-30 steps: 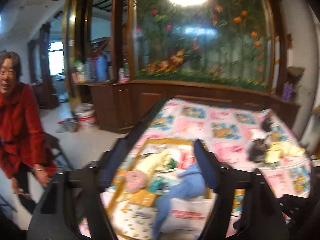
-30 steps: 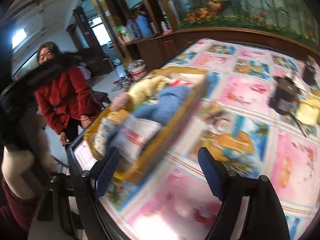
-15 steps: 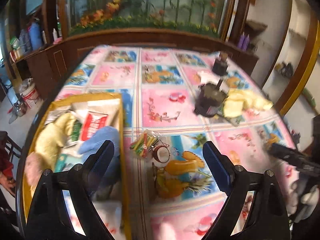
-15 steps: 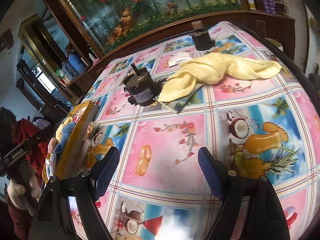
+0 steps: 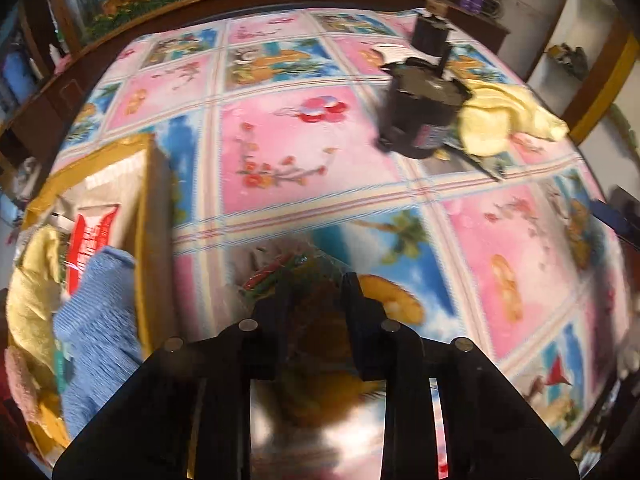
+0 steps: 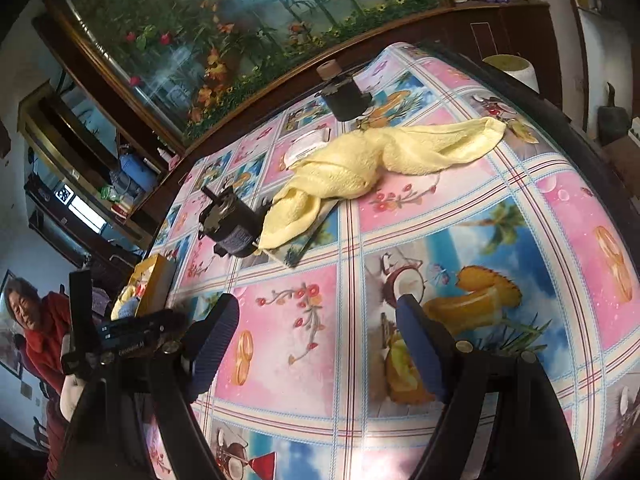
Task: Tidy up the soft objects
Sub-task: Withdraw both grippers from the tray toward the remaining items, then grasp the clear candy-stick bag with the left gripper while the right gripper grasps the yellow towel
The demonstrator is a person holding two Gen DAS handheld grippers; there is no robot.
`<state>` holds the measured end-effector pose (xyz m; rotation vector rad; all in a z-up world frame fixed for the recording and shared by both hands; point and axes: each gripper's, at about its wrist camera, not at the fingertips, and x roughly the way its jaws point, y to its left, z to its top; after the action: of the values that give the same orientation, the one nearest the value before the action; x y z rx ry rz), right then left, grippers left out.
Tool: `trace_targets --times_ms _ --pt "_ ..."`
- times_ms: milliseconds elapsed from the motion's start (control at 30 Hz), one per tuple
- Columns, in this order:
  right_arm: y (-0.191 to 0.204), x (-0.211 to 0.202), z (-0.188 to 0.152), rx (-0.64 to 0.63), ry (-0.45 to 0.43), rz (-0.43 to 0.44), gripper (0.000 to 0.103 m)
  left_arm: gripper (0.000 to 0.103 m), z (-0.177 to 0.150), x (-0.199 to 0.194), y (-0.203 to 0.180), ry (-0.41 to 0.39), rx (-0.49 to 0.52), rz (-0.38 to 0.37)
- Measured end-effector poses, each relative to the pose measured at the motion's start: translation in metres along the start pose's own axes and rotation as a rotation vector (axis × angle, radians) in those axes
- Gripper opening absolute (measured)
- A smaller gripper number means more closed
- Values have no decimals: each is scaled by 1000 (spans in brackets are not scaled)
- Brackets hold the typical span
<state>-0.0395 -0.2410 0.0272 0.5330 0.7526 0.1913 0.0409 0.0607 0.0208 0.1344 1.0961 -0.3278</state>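
Packet [image 5: 280, 276] clenched in left gripper [image 5: 316, 300]; right gripper [image 6: 316, 344] released, yellow towel [image 6: 360, 168] well beyond.

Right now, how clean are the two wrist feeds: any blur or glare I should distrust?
Left wrist: motion blur smears the small packet at the left gripper, with glare on the tablecloth below. Right wrist: sharp on the yellow towel; glare only at the bottom edge.

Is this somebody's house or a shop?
Most likely somebody's house: a table with a fruit-print tablecloth, a big planted aquarium in a wooden cabinet, and a yellow towel left lying out.
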Motion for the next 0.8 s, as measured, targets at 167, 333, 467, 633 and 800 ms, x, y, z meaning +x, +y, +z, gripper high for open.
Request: trace_targets --times_ms 167,333,467,633,800 --pt "-4 16 23 42 21 27 81 23 -6 -14 -13 -45 -15 -94" --pt "-4 54 48 114 64 60 81 23 -7 -33 -13 -92 -41 -162" --pt "-17 86 69 267 55 49 81 23 -10 -36 -11 -97 -55 -151" --pt "-24 107 85 380 3 -24 81 23 -11 -37 3 -106 -125 -158" --pt "-41 104 84 398 31 81 38 23 -14 -37 8 -99 -145 -168"
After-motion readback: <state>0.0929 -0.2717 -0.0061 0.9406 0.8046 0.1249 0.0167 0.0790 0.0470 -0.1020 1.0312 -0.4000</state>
